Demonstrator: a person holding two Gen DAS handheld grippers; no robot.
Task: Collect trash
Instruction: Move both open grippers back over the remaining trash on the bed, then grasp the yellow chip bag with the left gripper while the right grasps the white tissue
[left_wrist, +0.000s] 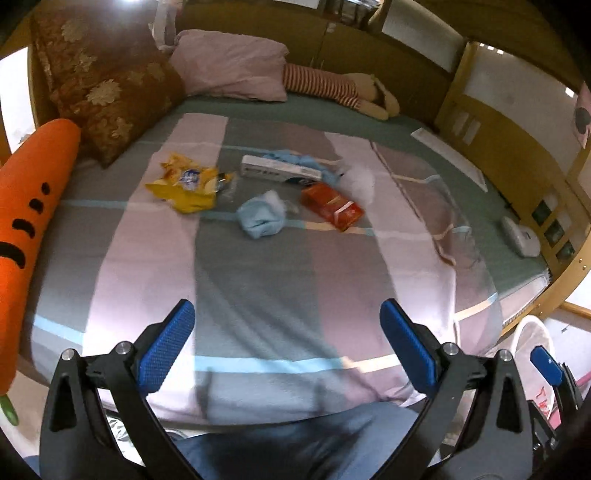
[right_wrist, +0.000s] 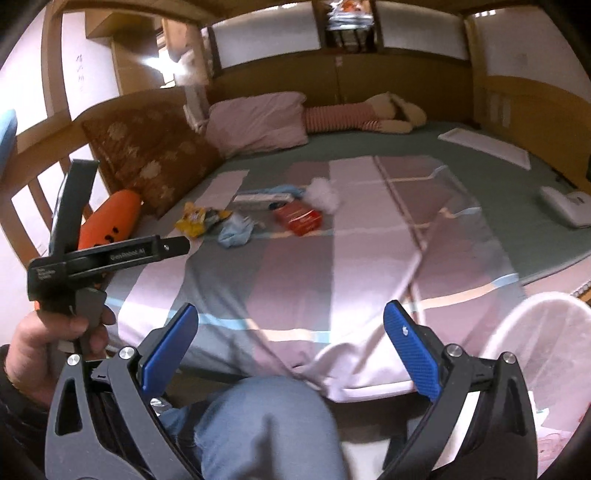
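Note:
Trash lies in the middle of the bed: a yellow snack bag (left_wrist: 186, 183) (right_wrist: 195, 218), a crumpled blue wad (left_wrist: 261, 217) (right_wrist: 234, 229), a red box (left_wrist: 331, 206) (right_wrist: 301, 218), a white carton (left_wrist: 279, 169) (right_wrist: 260, 200) and a white fluffy wad (left_wrist: 361, 181) (right_wrist: 325, 194). My left gripper (left_wrist: 287, 341) is open and empty, held over the bed's near edge, well short of the trash. My right gripper (right_wrist: 291, 347) is open and empty, near the bed's front edge. A white mesh bin (right_wrist: 546, 347) (left_wrist: 532, 338) stands at the right beside the bed.
A striped pink and grey blanket (left_wrist: 258, 280) covers the bed. An orange carrot plush (left_wrist: 27, 206), a brown cushion (left_wrist: 107, 92), a pink pillow (left_wrist: 232, 66) and a striped plush toy (left_wrist: 340, 88) line the left and far sides. A white device (left_wrist: 521, 236) lies at right.

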